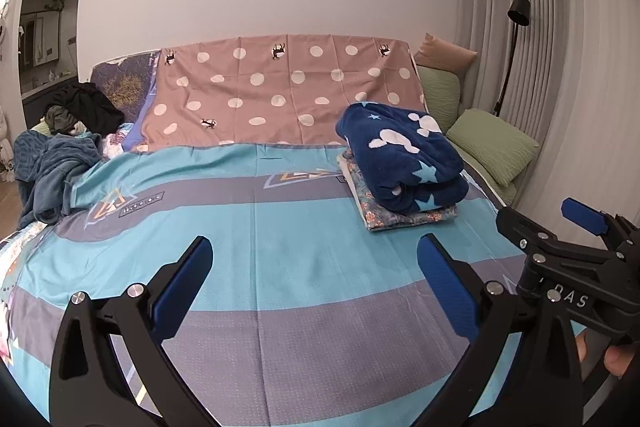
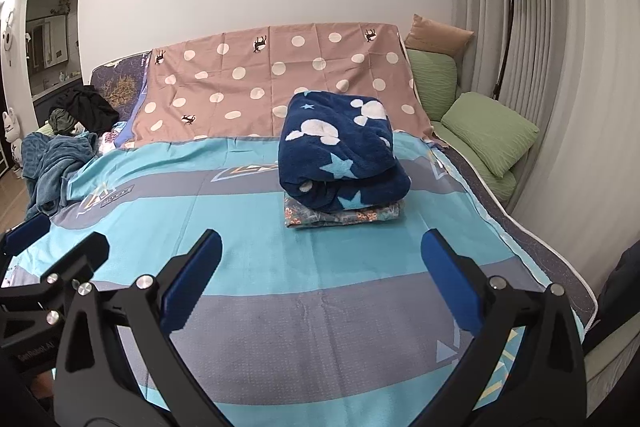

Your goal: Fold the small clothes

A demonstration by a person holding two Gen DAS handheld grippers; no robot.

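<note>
Clothes first: nothing is in either claw right now. The left gripper [image 1: 316, 263] is spread wide with only bedsheet between its pads, and the right gripper [image 2: 322, 259] is spread the same way, also holding nothing. Both hover low over the near end of the striped sheet [image 1: 280, 227], side by side, the right one just off the left one's right edge.

Using the folded stack [image 2: 340, 167] as the landmark: it sits ahead of both claws, a navy fleece on top of a thin floral piece [image 2: 360, 217], looking already folded. From the right claw it's almost dead ahead, from the left claw it's ahead and off to the right.

The unfolded stuff is far left of the stack, well apart from it: a rumpled teal garment [image 1: 52, 167] hanging over the bed's left edge, with a dark pile [image 1: 86, 109] just behind it. The teal piece is a heap, so I can't call a long axis on it.

My guess is the next grab is that teal one, and the left claw is clearly nearer. It'd have to swing left and forward, away from the stack, then drag the piece onto the open sheet in front.
</note>
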